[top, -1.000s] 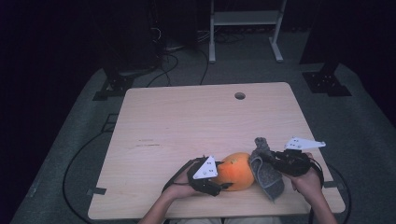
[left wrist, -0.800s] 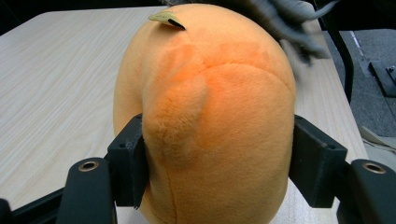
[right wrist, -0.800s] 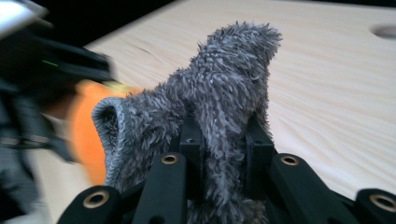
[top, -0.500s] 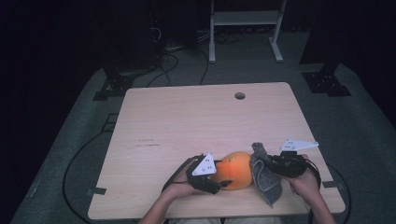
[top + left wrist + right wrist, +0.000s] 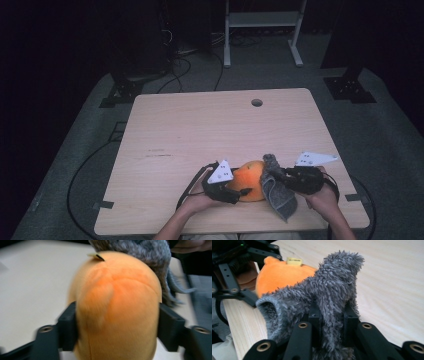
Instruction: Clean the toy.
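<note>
One pale wooden table (image 5: 200, 135) with a single round hole near its far edge carries the work, and on it, close to the near edge, lie two soft things: one orange plush toy (image 5: 248, 180), rounded and short-piled, and one grey fuzzy cloth piece (image 5: 276, 192), shaggy and open at one end like a sleeve or sock. The grey piece lies against the orange toy's right side and drapes down toward the table's near edge.

There are two grippers, one in each of the person's hands. The left gripper (image 5: 235, 192) has its jaws part-way spread around the orange plush toy (image 5: 117, 307); the black pads press into the toy's two sides, and the jaws have just been closing a little further on it. The toy has one small yellow tag on its top.

The right gripper (image 5: 280, 177) has its jaws drawn close together, pinching a fold of the grey fuzzy cloth piece (image 5: 332, 297) between the pads, with fuzz bulging out above and beside them.
</note>
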Motion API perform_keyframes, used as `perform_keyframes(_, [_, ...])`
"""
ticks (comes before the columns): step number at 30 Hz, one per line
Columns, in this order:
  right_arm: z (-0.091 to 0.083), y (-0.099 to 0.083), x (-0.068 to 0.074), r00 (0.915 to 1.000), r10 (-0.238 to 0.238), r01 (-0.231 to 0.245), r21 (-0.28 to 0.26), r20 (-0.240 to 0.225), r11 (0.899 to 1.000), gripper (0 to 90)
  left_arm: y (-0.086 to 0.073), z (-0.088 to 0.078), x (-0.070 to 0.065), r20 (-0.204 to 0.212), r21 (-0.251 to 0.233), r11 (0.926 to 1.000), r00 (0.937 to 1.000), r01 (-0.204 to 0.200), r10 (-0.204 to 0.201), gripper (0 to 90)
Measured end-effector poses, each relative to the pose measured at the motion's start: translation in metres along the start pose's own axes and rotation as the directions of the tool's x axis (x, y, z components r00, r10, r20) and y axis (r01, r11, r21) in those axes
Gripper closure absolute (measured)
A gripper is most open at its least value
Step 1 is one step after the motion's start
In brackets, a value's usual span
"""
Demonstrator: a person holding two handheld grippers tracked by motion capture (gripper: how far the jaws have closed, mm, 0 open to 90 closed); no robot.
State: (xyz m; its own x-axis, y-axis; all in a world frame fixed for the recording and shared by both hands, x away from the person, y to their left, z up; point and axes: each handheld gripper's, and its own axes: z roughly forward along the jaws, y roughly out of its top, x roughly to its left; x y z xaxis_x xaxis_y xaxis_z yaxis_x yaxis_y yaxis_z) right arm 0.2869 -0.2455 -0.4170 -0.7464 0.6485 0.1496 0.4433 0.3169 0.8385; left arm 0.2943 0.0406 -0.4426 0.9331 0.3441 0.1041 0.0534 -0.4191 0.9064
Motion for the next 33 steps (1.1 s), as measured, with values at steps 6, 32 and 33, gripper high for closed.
perform_keyframes(6, [-0.005,0.007,0.009,0.9986,-0.05,0.05,-0.007,0.014,0.999,73.9,-0.002,0.006,-0.006,0.003,0.072,0.9885,0.9911,-0.133,0.133,25.9])
perform_keyframes(32, [0.002,0.013,0.014,0.9967,-0.059,0.058,-0.02,-0.056,0.998,73.4,-0.003,0.005,-0.013,0.039,0.084,0.9842,0.9874,-0.156,0.153,26.3])
perform_keyframes(33, [0.002,0.01,0.006,0.9978,-0.031,0.03,-0.025,-0.058,0.999,73.4,-0.003,0.006,-0.013,0.037,0.084,0.9844,0.9876,-0.155,0.152,26.7])
